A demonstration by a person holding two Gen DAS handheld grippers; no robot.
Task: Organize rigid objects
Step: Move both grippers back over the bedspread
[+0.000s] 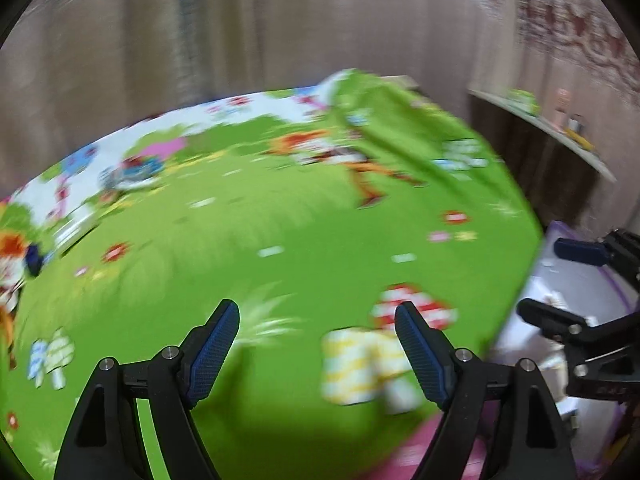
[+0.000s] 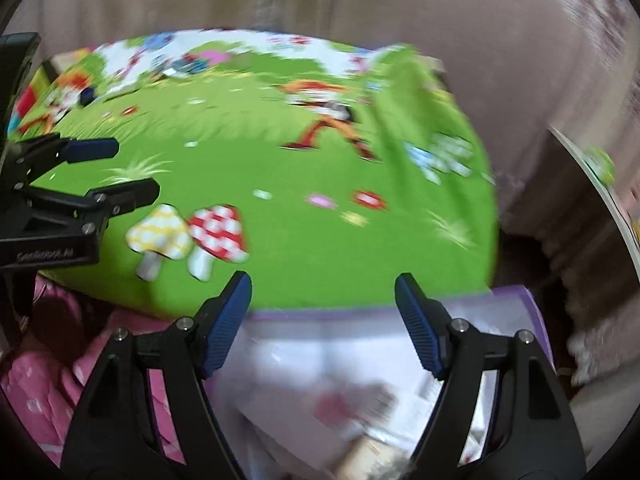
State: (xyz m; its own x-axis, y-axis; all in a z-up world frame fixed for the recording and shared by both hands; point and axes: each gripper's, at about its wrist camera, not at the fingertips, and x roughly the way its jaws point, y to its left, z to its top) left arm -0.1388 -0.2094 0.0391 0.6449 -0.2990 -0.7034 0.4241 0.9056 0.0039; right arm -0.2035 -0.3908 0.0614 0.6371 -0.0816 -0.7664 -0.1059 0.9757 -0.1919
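Note:
Both views are motion-blurred. My left gripper (image 1: 318, 312) is open and empty above a bed with a green cartoon sheet (image 1: 248, 216). My right gripper (image 2: 323, 284) is open and empty above a clear purple-rimmed bin (image 2: 360, 360) holding blurred items at the bed's near edge. A small dark blue object (image 2: 86, 96) lies on the sheet at the far left, also in the left wrist view (image 1: 34, 258). Another small blue object (image 1: 136, 170) lies further back on the sheet. The right gripper shows at the right of the left view (image 1: 548, 276); the left gripper at the left of the right view (image 2: 136, 168).
Beige curtains (image 1: 200, 40) hang behind the bed. A shelf (image 1: 560, 132) at the right carries small items. Pink fabric (image 2: 48, 380) lies beside the bin below the bed's edge. Printed mushrooms (image 2: 188, 232) mark the sheet's near part.

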